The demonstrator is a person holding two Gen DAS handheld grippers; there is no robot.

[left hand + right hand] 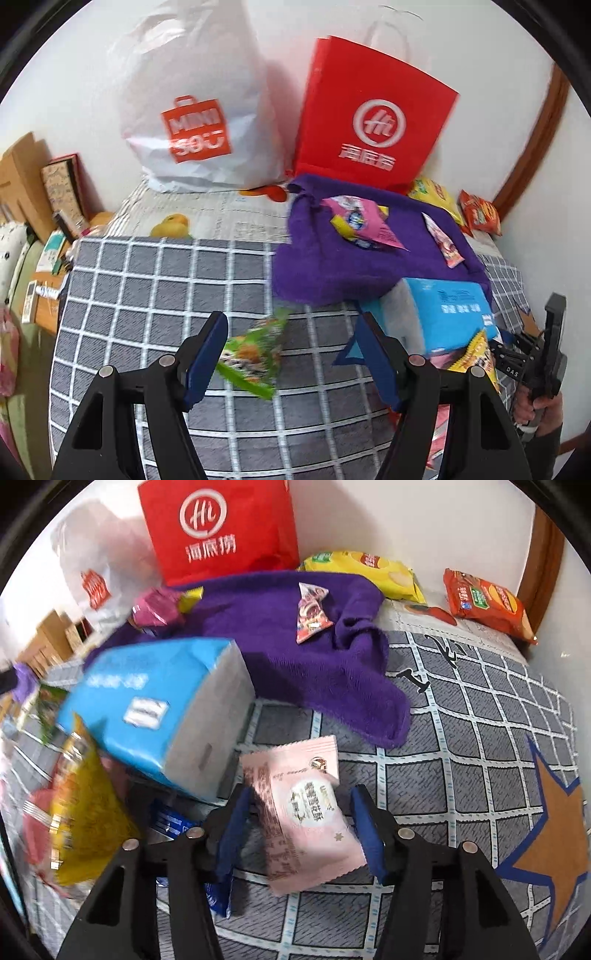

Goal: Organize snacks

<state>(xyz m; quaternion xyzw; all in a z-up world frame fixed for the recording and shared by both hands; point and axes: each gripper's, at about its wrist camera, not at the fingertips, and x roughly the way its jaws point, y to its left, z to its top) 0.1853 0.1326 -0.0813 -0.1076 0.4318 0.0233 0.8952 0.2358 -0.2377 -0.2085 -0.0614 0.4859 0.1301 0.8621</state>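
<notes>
1. Left gripper (291,354) is hanging over the grey checked cover (147,295) with jaws spread wide, gripping nothing; a green snack packet (255,354) is sitting between the fingers, blurred, close to the left finger; cannot tell if they are touching.
2. Right gripper (299,830) is also standing wide open; a pink snack packet (306,816) is lying flat on the checked cover between its fingers; no clamping visible.
3. A blue box (155,709) is lying tilted just left of the pink packet, its far edge resting against the purple towel (280,657); a yellow packet (81,812) is sitting near the box's left end, heavily blurred.
4. On the towel, a small pink-red sachet (312,614) is lying near the middle and a magenta packet (157,607) is sitting at its left end.
5. Behind the towel, a red paper bag (221,528) is standing upright against the wall; a white plastic bag (192,107) is standing just beside it.
6. A yellow chip bag (369,572) and an orange biscuit pack (487,603) are lying near the wall, right of the red bag, apart from each other.
</notes>
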